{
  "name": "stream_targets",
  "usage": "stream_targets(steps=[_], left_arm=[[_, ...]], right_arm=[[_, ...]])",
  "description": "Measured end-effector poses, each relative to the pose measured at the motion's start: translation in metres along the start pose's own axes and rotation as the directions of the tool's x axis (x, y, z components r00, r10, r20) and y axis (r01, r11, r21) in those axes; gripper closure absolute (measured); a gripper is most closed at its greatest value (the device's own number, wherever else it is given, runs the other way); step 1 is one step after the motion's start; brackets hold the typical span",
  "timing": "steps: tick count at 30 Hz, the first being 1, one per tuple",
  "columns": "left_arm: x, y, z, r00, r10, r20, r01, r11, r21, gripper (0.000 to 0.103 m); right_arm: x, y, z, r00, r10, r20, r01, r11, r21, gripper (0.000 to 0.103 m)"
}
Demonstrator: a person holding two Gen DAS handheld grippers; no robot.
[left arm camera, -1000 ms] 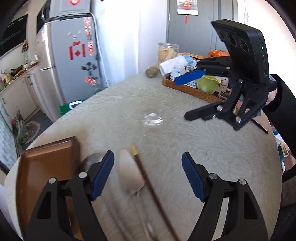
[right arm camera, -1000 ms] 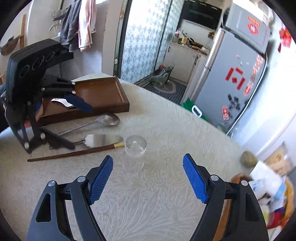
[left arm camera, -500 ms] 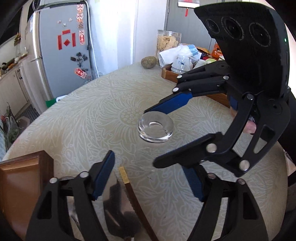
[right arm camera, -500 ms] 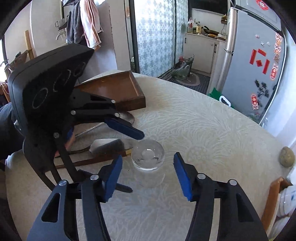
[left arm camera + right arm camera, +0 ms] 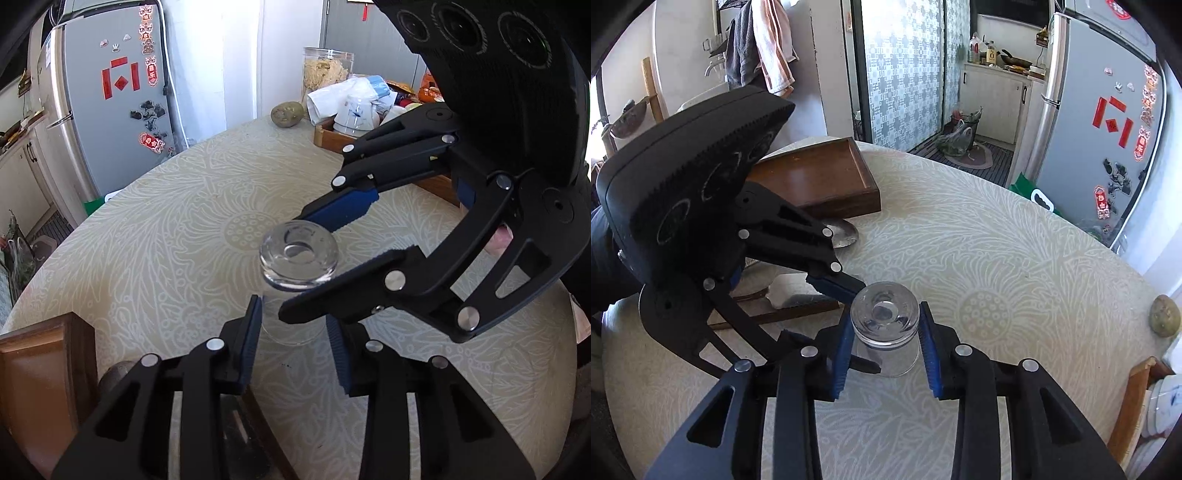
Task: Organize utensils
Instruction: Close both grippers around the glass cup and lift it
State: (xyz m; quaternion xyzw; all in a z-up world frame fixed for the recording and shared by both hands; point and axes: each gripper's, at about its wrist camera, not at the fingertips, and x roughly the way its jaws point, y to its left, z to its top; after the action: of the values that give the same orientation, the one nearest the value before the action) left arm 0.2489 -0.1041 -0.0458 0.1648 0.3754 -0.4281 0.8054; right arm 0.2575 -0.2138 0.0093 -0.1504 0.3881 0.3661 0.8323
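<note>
1. Right wrist view: right gripper (image 5: pixel 884 345) pinching the upside-down glass (image 5: pixel 884 325) just below its thick base, blue pads against both sides of the wall.
2. Left wrist view: left gripper (image 5: pixel 293 349) narrowed around the lower part of the same glass (image 5: pixel 298 264); contact of its pads with the wall not confirmable, so firm grip or mere bracketing cannot be told.
3. Glass: mouth down on the table (image 5: pixel 1015 258), near its centre, held between both tools.
4. Utensils: metal spoon (image 5: pixel 842 234), flat server (image 5: pixel 798 295) and dark chopstick (image 5: pixel 783 315) lying on the tablecloth beside the glass, partly hidden behind the left tool. None inside any container.
5. Wooden tray (image 5: pixel 820 181): at the table edge just beyond the spoon, visible part holding nothing.
6. Background: fridge (image 5: pixel 107 110), stone (image 5: pixel 287 114) and a second tray of jars and cups at the far side, well apart from the work.
7. Progress, as judged: early stage. Glass gripped but not yet turned upright; probable holder for the utensils. Remaining: invert glass, set down, collect all three utensils.
</note>
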Motion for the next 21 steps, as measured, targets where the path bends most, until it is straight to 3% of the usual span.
stream_targets(steps=[10, 21], left_arm=[[-0.017, -0.003, -0.005, 1.0, 0.001, 0.022, -0.001, 1.0, 0.004, 0.066], [-0.096, 0.014, -0.043, 0.992, 0.087, 0.087, -0.083, 0.996, -0.043, 0.066]], right_arm=[[-0.008, 0.013, 0.009, 1.0, 0.001, -0.001, -0.001, 1.0, -0.026, 0.069], [-0.004, 0.08, 0.062, 0.999, 0.035, 0.013, -0.033, 0.99, -0.135, 0.069]])
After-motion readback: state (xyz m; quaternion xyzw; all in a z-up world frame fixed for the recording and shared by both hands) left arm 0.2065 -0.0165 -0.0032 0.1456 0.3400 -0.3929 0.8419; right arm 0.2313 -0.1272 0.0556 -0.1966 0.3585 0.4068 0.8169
